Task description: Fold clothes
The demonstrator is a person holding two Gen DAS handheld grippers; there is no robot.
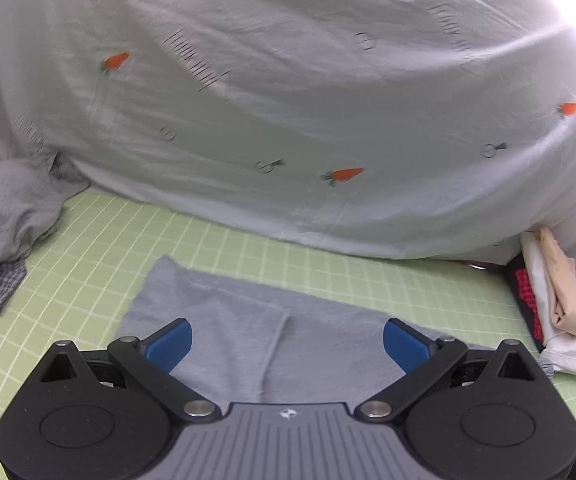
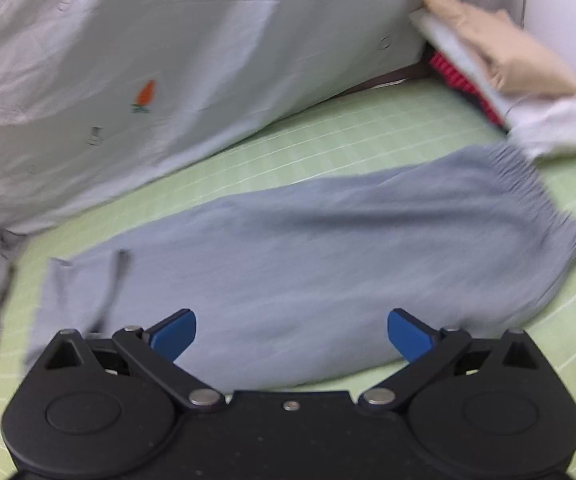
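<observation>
A pair of grey pants [image 2: 308, 256] lies flat on the green grid mat [image 2: 328, 136], elastic waistband at the right, leg ends at the left. In the left wrist view the same pants [image 1: 247, 328] lie just ahead of my left gripper [image 1: 288, 344], which is open and empty above them. My right gripper [image 2: 292, 338] is open and empty, hovering over the near edge of the pants. The blue fingertips [image 2: 175, 336] of both grippers are spread wide apart.
A white quilt with carrot prints [image 1: 288, 100] bulges along the far side of the mat. A crumpled grey garment and a checked cloth [image 1: 3, 232] lie at the left. A stack of folded clothes [image 2: 508, 64], beige on top, sits at the far right.
</observation>
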